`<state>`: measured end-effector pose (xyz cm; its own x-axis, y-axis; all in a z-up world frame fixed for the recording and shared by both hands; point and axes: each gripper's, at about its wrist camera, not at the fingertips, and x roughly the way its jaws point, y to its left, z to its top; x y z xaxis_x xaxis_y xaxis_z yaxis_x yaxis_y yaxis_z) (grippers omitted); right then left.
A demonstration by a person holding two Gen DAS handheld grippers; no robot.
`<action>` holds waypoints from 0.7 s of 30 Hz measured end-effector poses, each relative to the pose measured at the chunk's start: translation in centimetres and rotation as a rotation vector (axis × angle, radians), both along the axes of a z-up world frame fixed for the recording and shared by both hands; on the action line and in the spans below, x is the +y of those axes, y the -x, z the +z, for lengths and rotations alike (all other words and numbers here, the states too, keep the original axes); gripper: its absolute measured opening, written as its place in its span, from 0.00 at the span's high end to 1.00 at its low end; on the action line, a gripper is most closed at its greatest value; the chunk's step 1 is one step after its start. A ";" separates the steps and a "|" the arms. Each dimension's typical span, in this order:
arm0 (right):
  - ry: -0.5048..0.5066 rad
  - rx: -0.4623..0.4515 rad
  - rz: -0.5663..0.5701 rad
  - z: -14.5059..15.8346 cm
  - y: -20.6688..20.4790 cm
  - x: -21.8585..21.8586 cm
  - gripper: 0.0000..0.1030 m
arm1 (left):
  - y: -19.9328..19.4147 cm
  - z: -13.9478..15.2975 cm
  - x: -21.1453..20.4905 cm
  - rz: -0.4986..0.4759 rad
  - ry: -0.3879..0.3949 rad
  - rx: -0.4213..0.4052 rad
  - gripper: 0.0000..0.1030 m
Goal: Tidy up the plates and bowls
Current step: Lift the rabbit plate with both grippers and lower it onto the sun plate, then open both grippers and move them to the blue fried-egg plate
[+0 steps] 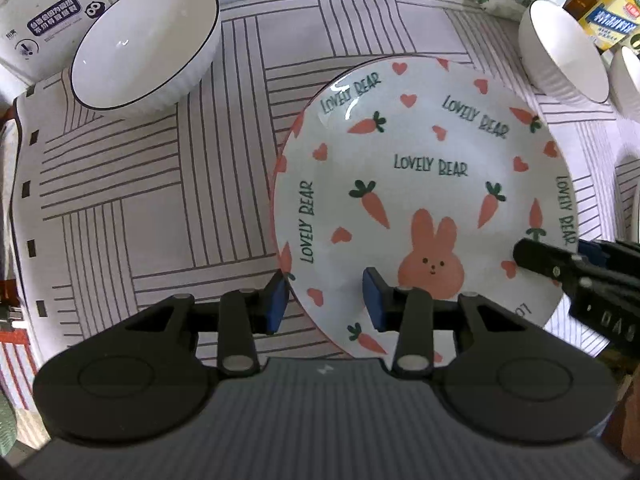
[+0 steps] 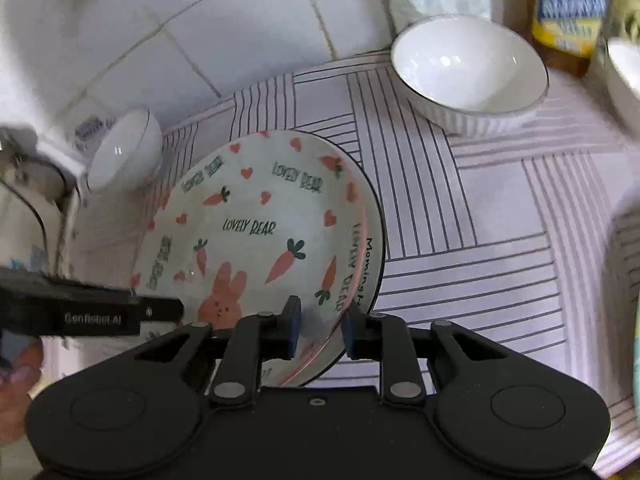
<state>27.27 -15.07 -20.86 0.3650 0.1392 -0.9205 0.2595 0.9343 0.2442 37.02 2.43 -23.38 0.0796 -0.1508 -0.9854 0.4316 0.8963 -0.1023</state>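
Observation:
A "Lovely Bear" carrot plate (image 1: 424,184) lies on the striped mat; in the right wrist view the plate (image 2: 256,224) rests on a second, dark-rimmed plate (image 2: 370,248). My left gripper (image 1: 325,300) is open, its jaws straddling the plate's near left rim. My right gripper (image 2: 320,330) is open, its jaws on either side of the near right rim of both plates; it shows in the left wrist view (image 1: 560,268) too. A white ribbed bowl (image 1: 144,44) stands at the far left. Another white bowl (image 2: 468,68) stands at the far right.
A striped mat (image 1: 160,184) covers the counter against a tiled wall (image 2: 224,40). A yellow-labelled bottle (image 2: 568,4) and a further white bowl (image 2: 624,68) stand at the far right. A white box (image 1: 44,28) stands behind the left bowl.

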 end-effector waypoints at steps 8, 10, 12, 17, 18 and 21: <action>0.129 0.020 -0.012 1.0 0.4 2.0 0.68 | 0.1 0.2 0.1 -0.011 -0.010 0.025 0.67; 0.220 0.017 -0.023 1.1 0.9 3.1 0.70 | 0.3 0.6 0.2 -0.020 -0.026 0.048 0.68; 0.226 -0.002 -0.038 0.9 1.8 3.5 0.74 | 0.5 1.2 0.3 -0.021 -0.023 0.043 0.68; 0.303 -0.076 0.054 2.3 4.6 4.9 0.81 | 1.8 3.5 0.8 -0.048 -0.024 0.014 0.68; 0.291 -0.093 0.050 2.8 5.3 4.8 0.80 | 2.2 4.2 0.9 -0.058 -0.016 0.001 0.68; 0.260 -0.157 0.030 4.8 7.4 4.3 0.80 | 3.4 6.5 1.0 -0.097 0.001 -0.037 0.68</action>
